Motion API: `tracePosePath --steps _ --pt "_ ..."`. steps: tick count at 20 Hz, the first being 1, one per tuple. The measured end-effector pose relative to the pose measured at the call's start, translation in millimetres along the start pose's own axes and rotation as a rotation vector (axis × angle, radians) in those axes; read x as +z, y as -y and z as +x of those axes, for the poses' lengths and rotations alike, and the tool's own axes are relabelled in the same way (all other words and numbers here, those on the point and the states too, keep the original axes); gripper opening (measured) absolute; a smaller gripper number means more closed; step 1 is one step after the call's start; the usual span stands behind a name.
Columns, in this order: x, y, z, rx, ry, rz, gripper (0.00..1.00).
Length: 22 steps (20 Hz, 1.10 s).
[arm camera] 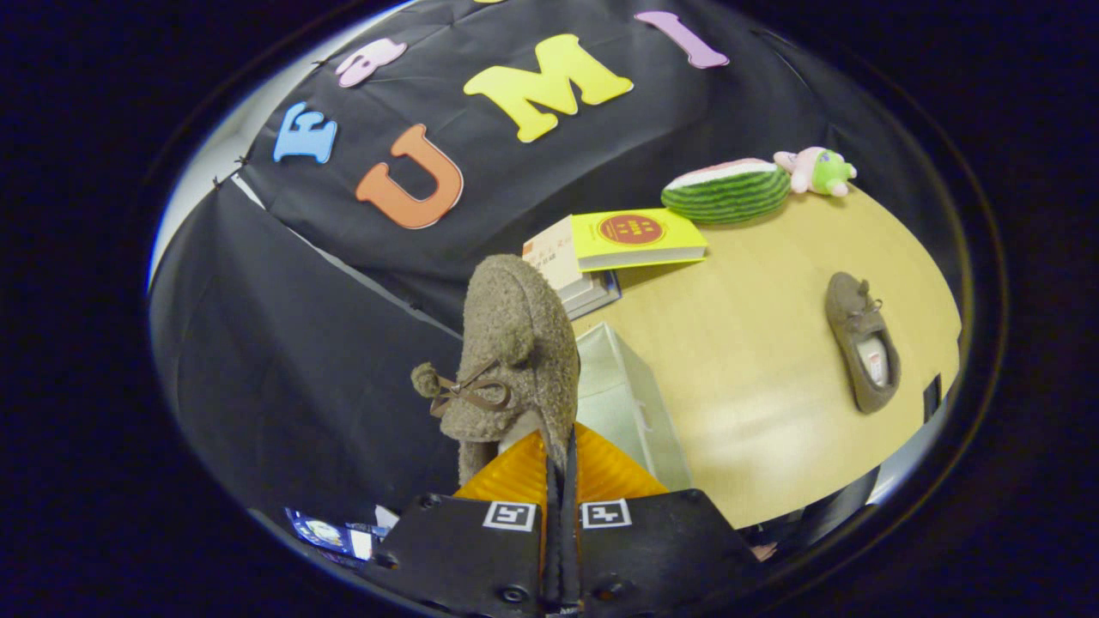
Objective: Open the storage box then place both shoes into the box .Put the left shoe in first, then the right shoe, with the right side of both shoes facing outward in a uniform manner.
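**Fleece shoe carried at the heel rim, above the storage box**

Holding a brown, fuzzy fleece slipper-shoe with a thin ribbon bow and pompom (pixel 515 343), toe pointing away and up, heel end down at the fingers. Gripper (pixel 558 463) closing almost fully, both fingers pinching what appears to be the thin heel-side collar of that shoe, with barely a gap left between them. Hanging clear of the pale wooden table (pixel 755 378), with the pale green, box-shaped storage container (pixel 618 395) just beyond and beside the fingers, apparently below the held shoe; whether its lid is off, not clear from here. Lying well apart on the table, sole down: the matching second brown fleece shoe (pixel 861 342).

Judging the handling: light, soft and floppy, nothing fragile, pile giving good friction, so slipping unlikely. Likely drooping or swinging about the pinch point when tilted, the collar folding under pressure. Best taken at the heel collar or side wall of the opening, avoiding the ribbon bow. Which shoe is the left, not determinable here.

Resting farther back: a yellow book on a stack (pixel 635 239), a striped watermelon-slice plush (pixel 725 190), a small pink-and-green toy (pixel 816 170).
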<state>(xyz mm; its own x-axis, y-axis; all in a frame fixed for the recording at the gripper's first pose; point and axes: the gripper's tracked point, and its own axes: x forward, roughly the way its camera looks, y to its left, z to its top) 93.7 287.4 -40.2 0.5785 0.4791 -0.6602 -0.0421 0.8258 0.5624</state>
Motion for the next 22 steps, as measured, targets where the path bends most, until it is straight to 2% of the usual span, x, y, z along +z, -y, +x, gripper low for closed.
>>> tracePosePath --steps 4,8,18,20,22 --pt "-27.1 -14.0 44.6 -0.004 -0.08 0.014 0.06" --pt "-49.8 -8.6 77.2 -0.048 -0.146 0.013 0.06" --pt "-93.6 -1.5 125.8 -0.1 -0.249 0.037 0.07" --pt "-91.8 -7.4 126.1 -0.079 -0.239 0.05 0.12" --pt "-81.9 -14.1 125.3 -0.049 -0.208 0.056 0.22"
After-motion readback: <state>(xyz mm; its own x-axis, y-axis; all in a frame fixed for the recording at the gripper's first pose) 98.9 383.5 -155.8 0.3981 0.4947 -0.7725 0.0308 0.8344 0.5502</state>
